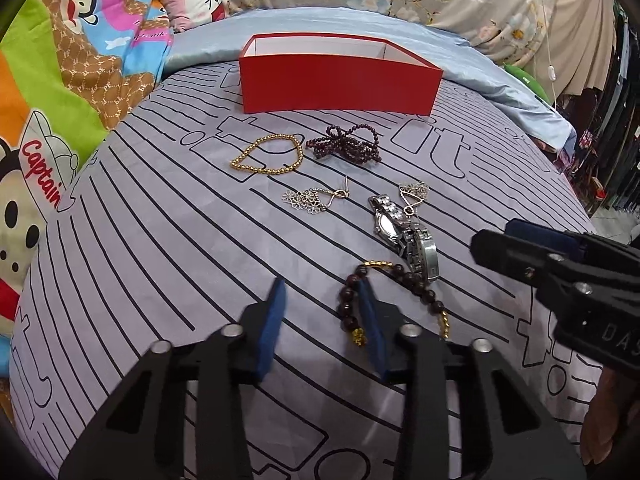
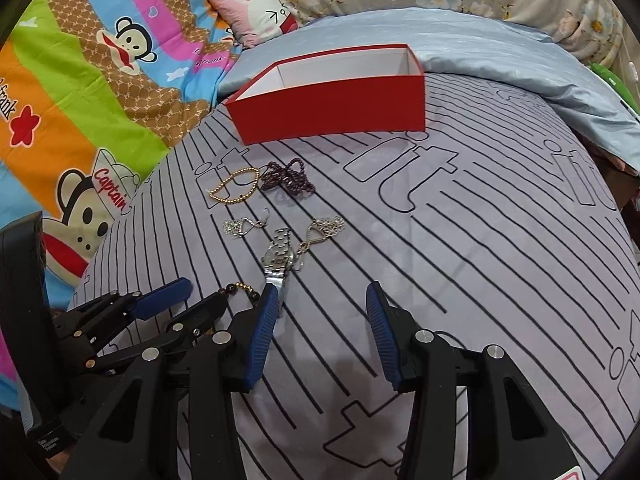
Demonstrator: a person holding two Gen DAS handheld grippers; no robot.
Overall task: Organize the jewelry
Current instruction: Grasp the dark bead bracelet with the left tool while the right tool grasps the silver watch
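- On the grey bedsheet with black line print, at twelve o'clock from both grippers, stands an open red cardboard box with a white interior; nothing shows inside it from these angles.
- Just in front of the box lie a gold bead bracelet and, touching its right end, a bunched dark purple bead strand.
- Nearer, a silver flower-cluster earring lies at eleven o'clock of a silver metal-link wristwatch, and a second matching earring rests against the watch's far strap.
- A bracelet of large dark brown beads with gold spacers lies partly under the watch band.
- Left gripper: jaws spread wide, holding nothing; its right blue pad sits over the brown bead loop, whether touching I cannot tell.
- Right gripper: jaws wide apart, empty; its left fingertip is just at the watch's near strap end.
- From the left wrist view, the right gripper enters at three o'clock.
- A cartoon monkey blanket lies at nine o'clock, a pale blue satin cover behind the box.
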